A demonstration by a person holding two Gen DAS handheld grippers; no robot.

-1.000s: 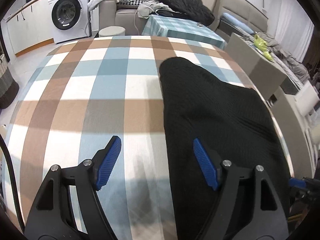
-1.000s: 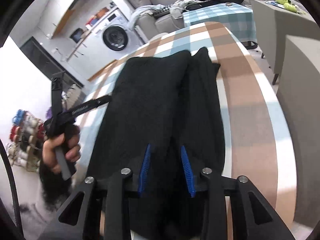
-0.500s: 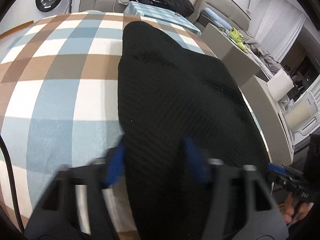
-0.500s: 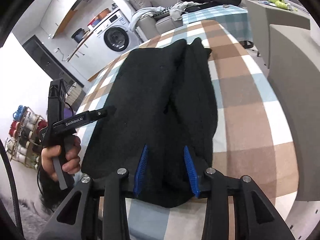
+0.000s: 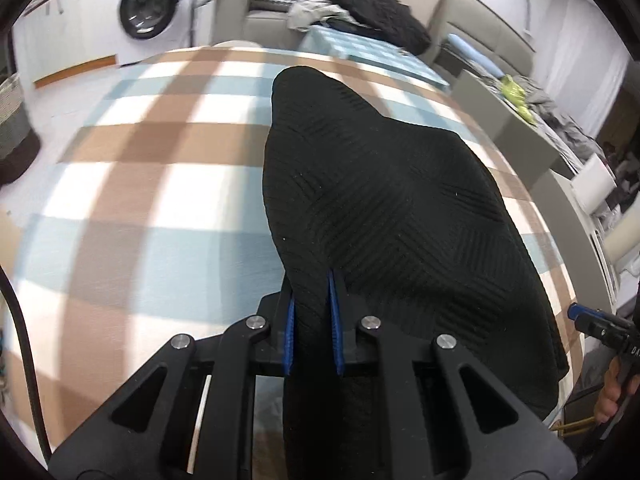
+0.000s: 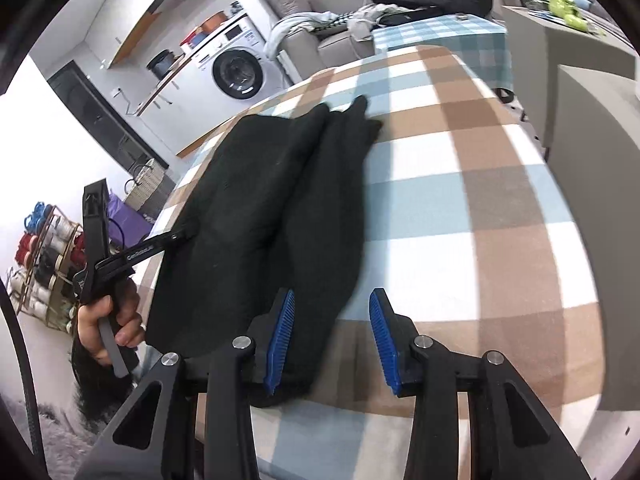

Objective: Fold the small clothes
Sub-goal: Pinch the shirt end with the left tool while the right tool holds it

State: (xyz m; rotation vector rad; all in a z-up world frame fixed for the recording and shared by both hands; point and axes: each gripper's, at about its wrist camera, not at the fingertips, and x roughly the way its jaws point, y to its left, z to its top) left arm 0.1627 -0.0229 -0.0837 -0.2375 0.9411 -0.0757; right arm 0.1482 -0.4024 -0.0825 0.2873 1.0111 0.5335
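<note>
A black ribbed garment (image 5: 380,200) lies lengthwise on the table under its brown, blue and white checked cloth (image 5: 140,200). My left gripper (image 5: 311,292) is at the garment's near left edge. Its jaws are closing, with a fold of the black fabric pinched between the blue pads. The right wrist view shows the same garment (image 6: 280,200) folded in two long halves. My right gripper (image 6: 333,296) stands open at its near right corner: the left pad (image 6: 280,336) overlaps the fabric, the right pad is over bare cloth (image 6: 480,200). A hand holds the left gripper (image 6: 132,256) at that view's left.
A washing machine (image 5: 148,12) and a sofa with a black clothes pile (image 5: 376,12) stand behind the table. A smaller checked table (image 5: 360,48) is next to the sofa. Grey furniture (image 5: 520,128) runs along the right side. A woven basket (image 5: 12,120) sits at the left.
My left gripper moved right from the bare cloth onto the garment's edge and went from wide open to pinching it. The garment now lies left of the right gripper's gap.
</note>
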